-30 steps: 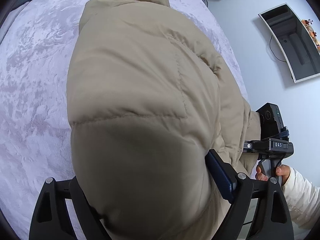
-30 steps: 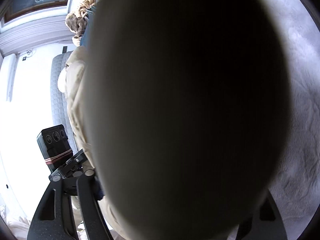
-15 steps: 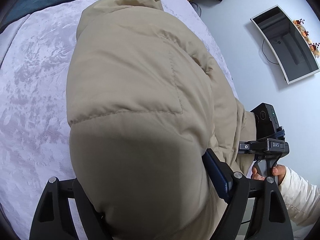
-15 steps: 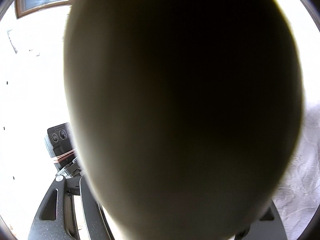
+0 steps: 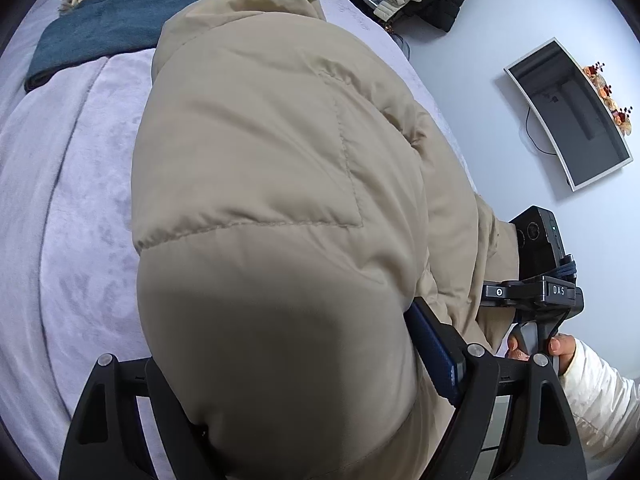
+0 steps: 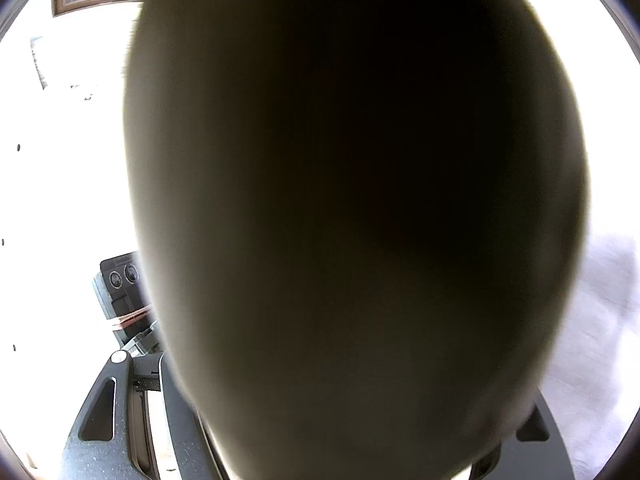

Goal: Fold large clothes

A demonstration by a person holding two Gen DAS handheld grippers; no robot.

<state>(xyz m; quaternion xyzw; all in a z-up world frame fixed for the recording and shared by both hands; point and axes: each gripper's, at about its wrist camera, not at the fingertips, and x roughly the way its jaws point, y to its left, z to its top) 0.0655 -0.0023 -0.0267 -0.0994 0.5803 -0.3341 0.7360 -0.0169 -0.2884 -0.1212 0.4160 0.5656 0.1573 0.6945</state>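
Bed [image 5: 60, 208], covered in a pale lilac spread, extends ahead of and to the left of the left claw [image 5: 304, 412]. Tan padded jacket [image 5: 256, 168], the garment being folded, lies bunched on the bed ahead of both claws and bulges back between their fingers. Left claw: jaws set wide, clamped on a thick fold of the jacket, which fills the whole gap; a blue pad on its right finger [image 5: 436, 352] presses the fabric. Right claw [image 6: 344, 432]: jaws set wide, the jacket [image 6: 352, 208] packed between them and covering almost all of that camera's view, dark and blurred; it appears clamped on the fabric. Folded dark blue garment [image 5: 96, 36] lies far ahead and to the left of the left claw. Wall screen [image 5: 572, 116] hangs ahead and to its right. A hand [image 5: 556, 350] in a cream sleeve holds the right claw's handle, just right of the left claw.
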